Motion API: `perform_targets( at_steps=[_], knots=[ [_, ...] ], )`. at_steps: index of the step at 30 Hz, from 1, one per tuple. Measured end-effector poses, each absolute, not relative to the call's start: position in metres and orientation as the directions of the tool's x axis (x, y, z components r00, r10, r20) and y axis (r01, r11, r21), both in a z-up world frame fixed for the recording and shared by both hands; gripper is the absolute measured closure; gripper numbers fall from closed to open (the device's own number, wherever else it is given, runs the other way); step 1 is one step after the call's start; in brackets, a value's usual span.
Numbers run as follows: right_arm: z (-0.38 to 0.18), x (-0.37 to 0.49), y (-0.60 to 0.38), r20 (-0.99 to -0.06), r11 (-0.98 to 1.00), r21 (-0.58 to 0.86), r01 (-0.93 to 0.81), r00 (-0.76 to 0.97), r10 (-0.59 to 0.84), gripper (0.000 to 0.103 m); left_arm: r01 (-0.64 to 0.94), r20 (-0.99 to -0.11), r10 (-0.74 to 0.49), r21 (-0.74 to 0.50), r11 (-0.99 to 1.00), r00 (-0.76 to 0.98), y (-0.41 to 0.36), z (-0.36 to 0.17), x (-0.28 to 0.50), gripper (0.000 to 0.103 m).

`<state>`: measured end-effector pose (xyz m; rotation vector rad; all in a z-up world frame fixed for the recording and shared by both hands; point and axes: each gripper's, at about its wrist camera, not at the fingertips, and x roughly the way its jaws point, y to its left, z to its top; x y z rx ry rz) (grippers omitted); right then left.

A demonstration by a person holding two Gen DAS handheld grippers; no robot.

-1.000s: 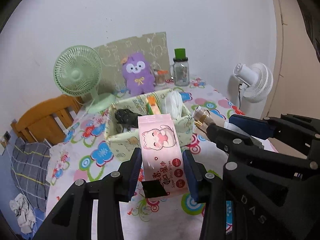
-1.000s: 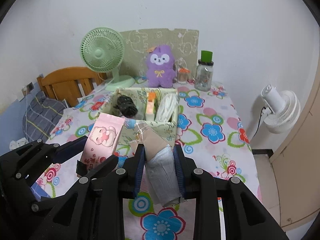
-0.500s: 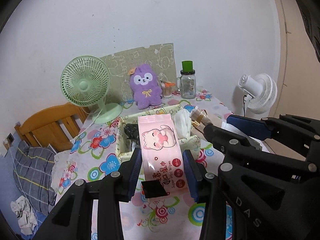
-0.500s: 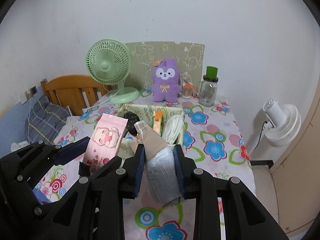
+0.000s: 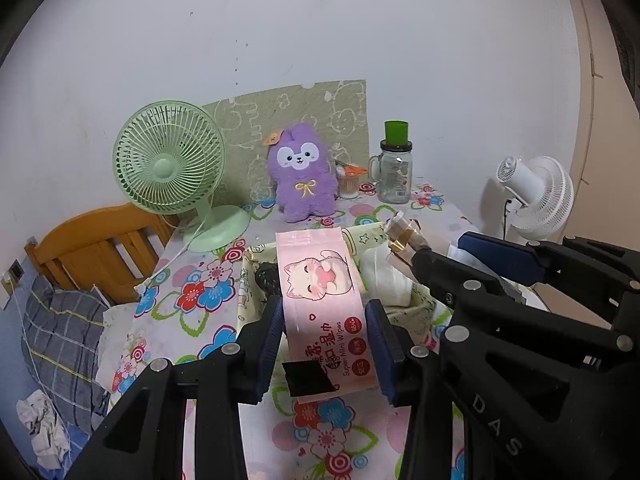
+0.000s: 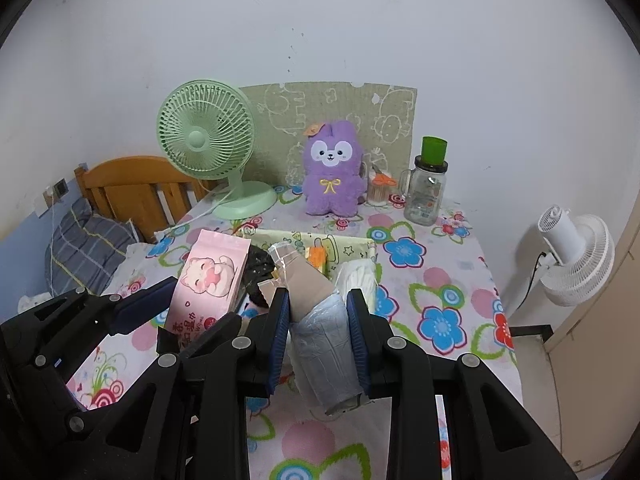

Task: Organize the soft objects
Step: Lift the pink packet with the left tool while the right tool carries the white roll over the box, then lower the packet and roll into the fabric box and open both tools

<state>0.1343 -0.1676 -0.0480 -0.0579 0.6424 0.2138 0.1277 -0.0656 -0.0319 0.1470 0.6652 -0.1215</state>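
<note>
Left wrist | left gripper (image 5: 325, 334) clamps pink wipes pack (image 5: 326, 312) | right gripper (image 6: 318, 332) clamps grey-tan roll (image 6: 320, 320)

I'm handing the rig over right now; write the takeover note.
Left gripper: shut on the pink wipes pack, held above the table.
Right gripper: shut on the grey-and-tan bundle, also lifted.
Fabric bin sits mid-table, already holding a dark item, an orange item and a white roll.
Left to do: set both held items in the bin.
</note>
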Motion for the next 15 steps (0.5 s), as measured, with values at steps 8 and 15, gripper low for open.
perform_targets(
  at_steps=[8,15],
  knots=[
    [-0.055,0.168,-0.161,-0.616,0.977,0.006,-0.212,0.769,0.171,0.071,0.146,-0.635,-0.05,0.099,0.984,0.77,-0.06,-0.04,0.16,0.061],
    [-0.057,0.191,-0.159,-0.62,0.979,0.016,-0.203,0.766,0.169,0.071,0.146,-0.64,-0.052,0.095,0.985,0.767,-0.057,-0.044,0.186,0.06]
  ],
)
